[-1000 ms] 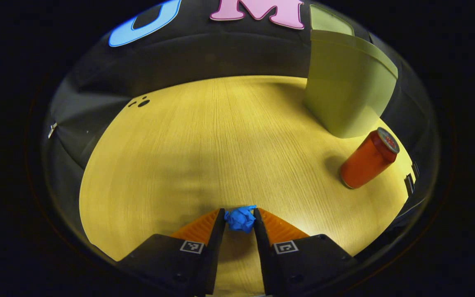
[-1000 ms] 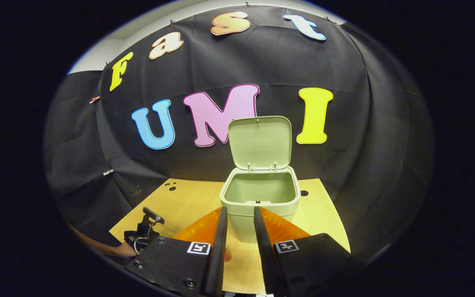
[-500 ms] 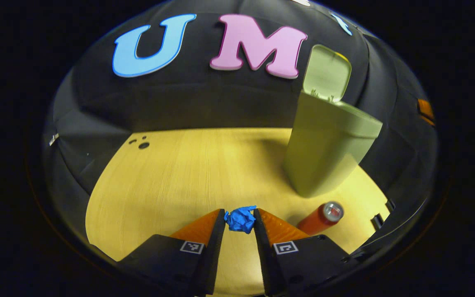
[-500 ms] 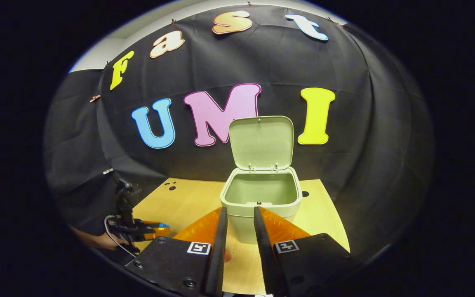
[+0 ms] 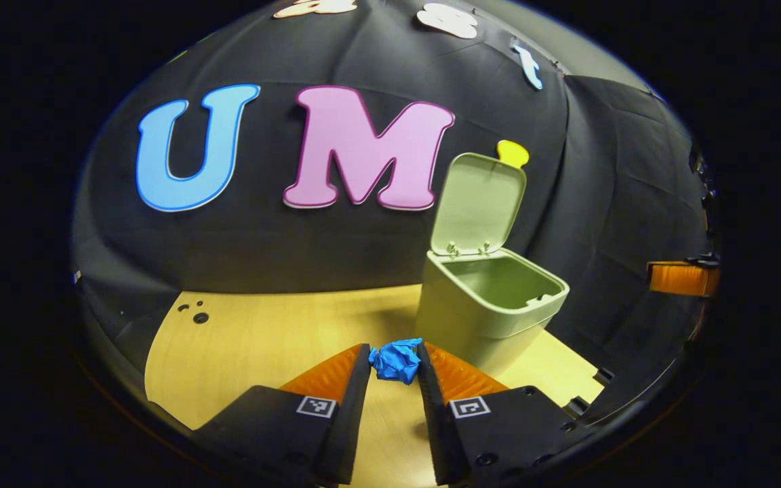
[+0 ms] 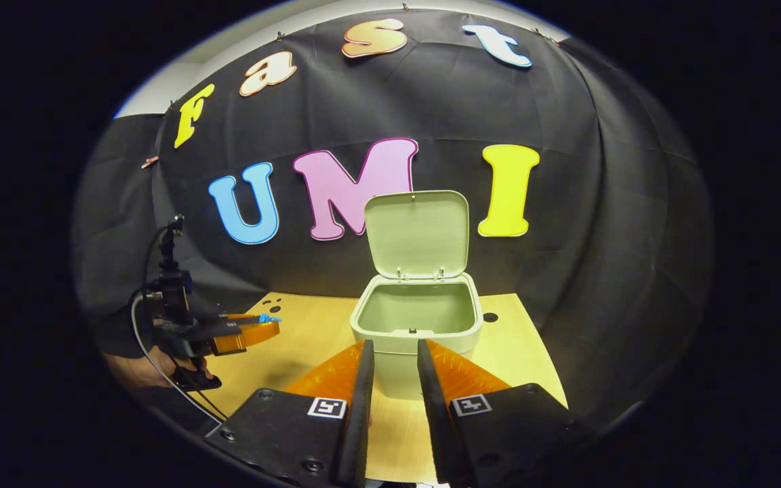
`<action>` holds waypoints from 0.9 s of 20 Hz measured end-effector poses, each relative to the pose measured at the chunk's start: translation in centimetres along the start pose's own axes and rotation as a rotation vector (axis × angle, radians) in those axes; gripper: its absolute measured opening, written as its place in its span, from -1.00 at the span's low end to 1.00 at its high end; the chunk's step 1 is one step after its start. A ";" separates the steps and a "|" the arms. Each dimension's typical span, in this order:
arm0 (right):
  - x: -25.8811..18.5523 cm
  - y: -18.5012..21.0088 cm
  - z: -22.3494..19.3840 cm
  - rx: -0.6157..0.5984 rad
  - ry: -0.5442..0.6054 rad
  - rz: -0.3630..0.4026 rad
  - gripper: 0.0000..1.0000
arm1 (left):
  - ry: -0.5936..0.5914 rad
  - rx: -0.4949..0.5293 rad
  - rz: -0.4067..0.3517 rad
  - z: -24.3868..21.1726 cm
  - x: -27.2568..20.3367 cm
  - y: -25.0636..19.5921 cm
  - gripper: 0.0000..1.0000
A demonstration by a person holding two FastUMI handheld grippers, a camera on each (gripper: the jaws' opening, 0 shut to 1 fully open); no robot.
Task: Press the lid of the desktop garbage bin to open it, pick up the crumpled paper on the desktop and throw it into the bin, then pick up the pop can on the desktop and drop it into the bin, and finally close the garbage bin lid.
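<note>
Above table (image 5: 262, 339), left gripper (image 5: 394, 366) pinches crumpled paper (image 5: 396, 359) (lifted).

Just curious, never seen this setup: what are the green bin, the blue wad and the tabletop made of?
The bin looks like matte moulded plastic: smooth, even pale green walls. The blue wad in the left tool looks like crumpled paper, creased and dull. The tabletop shows light wood grain, possibly laminate.

blue crumpled paper (image 5: 396, 360), pale green bin (image 5: 485, 308)
</note>
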State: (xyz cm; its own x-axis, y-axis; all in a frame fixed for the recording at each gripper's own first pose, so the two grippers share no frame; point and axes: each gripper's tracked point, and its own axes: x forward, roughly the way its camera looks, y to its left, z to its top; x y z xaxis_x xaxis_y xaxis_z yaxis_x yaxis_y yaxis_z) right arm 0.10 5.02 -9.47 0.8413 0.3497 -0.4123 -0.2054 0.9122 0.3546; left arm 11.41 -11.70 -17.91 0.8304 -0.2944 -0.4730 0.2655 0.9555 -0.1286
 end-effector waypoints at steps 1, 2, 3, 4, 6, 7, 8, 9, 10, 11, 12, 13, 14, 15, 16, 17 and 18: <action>-0.1 -0.2 0.1 0.004 -0.003 -0.007 -0.17 | -0.007 0.008 -0.014 0.6 0.2 -0.5 -0.07; -0.2 -0.4 0.2 0.009 -0.007 -0.013 -0.17 | -0.014 0.012 -0.029 1.1 0.4 -1.1 -0.07; -0.3 -0.7 0.2 0.012 -0.011 -0.021 -0.17 | -0.024 0.009 -0.044 1.8 0.6 -1.7 -0.07; -0.4 -1.0 0.3 0.014 -0.015 -0.029 -0.17 | -0.035 0.001 -0.063 2.4 0.9 -2.4 -0.07; -0.7 -1.4 0.3 0.012 -0.017 -0.044 -0.17 | -0.063 -0.008 -0.096 4.0 1.4 -3.6 -0.07; -0.9 -1.6 0.1 0.011 -0.015 -0.051 -0.17 | -0.074 -0.001 -0.109 4.8 1.6 -4.1 -0.07; -1.1 -1.9 0.1 0.013 -0.017 -0.057 -0.17 | -0.086 0.010 -0.120 5.4 1.8 -4.6 -0.07; -1.3 -2.0 -0.1 0.016 -0.018 -0.063 -0.17 | -0.097 0.023 -0.131 6.1 2.0 -5.1 -0.07; -1.4 -2.1 -0.1 0.019 -0.019 -0.068 -0.17 | -0.111 0.033 -0.144 6.7 2.3 -5.8 -0.07; -1.5 -2.3 -0.2 0.021 -0.018 -0.073 -0.17 | -0.121 0.038 -0.159 7.2 2.6 -6.4 -0.07; -1.5 -2.4 -0.3 0.021 -0.017 -0.079 -0.17 | -0.130 0.044 -0.171 7.6 2.8 -7.1 -0.07; -1.7 -2.6 -0.5 0.021 -0.017 -0.084 -0.17 | -0.138 0.053 -0.184 8.0 3.0 -7.5 -0.07; -1.7 -2.7 -0.6 0.024 -0.016 -0.088 -0.17 | -0.147 0.065 -0.194 8.4 3.5 -8.1 -0.07; -1.9 -2.8 -0.7 0.026 -0.015 -0.091 -0.17 | -0.155 0.077 -0.201 8.8 3.9 -8.5 -0.07; -2.0 -2.9 -0.8 0.029 -0.014 -0.094 -0.17 | -0.159 0.085 -0.205 8.9 4.4 -8.9 -0.07; -2.1 -3.1 -0.9 0.029 -0.015 -0.099 -0.17 | -0.158 0.090 -0.206 9.0 4.8 -9.2 -0.07; -2.2 -3.2 -0.8 0.028 -0.016 -0.102 -0.17 | -0.156 0.092 -0.204 9.1 5.2 -9.3 -0.10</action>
State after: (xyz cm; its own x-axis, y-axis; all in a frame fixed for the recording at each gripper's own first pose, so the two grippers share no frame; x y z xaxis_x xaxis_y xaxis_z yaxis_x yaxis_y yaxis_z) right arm -1.51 1.56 -10.39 0.8647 0.2521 -0.4344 -0.1046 0.9363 0.3353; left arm 17.71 -22.33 -11.30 0.8186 -0.4867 -0.3050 0.4725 0.8725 -0.1242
